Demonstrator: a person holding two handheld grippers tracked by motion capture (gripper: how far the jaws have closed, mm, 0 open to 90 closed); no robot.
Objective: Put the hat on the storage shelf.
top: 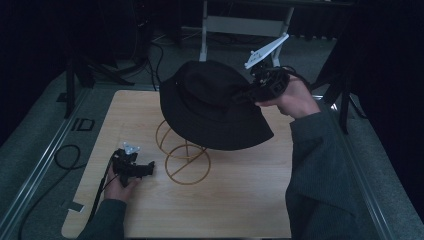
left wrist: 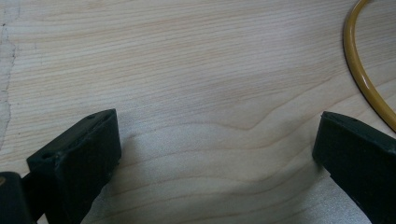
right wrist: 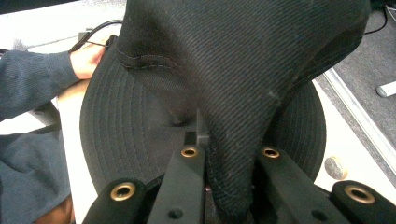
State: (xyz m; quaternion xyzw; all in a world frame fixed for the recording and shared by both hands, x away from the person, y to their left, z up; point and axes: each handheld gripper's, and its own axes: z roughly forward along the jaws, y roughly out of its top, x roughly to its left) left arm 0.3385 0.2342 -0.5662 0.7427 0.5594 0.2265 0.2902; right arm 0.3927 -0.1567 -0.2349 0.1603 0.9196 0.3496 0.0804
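Right claw [top: 250, 92]: clamped on black hat [top: 210, 105] above yellow wire stand [top: 185, 160]. Left claw [top: 150, 167]: jaws apart, resting on worktop [top: 240, 195].

Black twill bucket hat [top: 212, 105], rows of stitching ringing its brim, sits dark over a mustard-yellow wire hat stand [top: 182, 157]. Pale wooden tabletop [top: 240, 190] shows wavy tan grain. Both grippers black, the right gripper [right wrist: 229, 186] dotted with brass-coloured rivets. Sleeves [top: 320, 170] are grey-green.

Wire stand's [top: 185, 155] top under hat [top: 210, 102]
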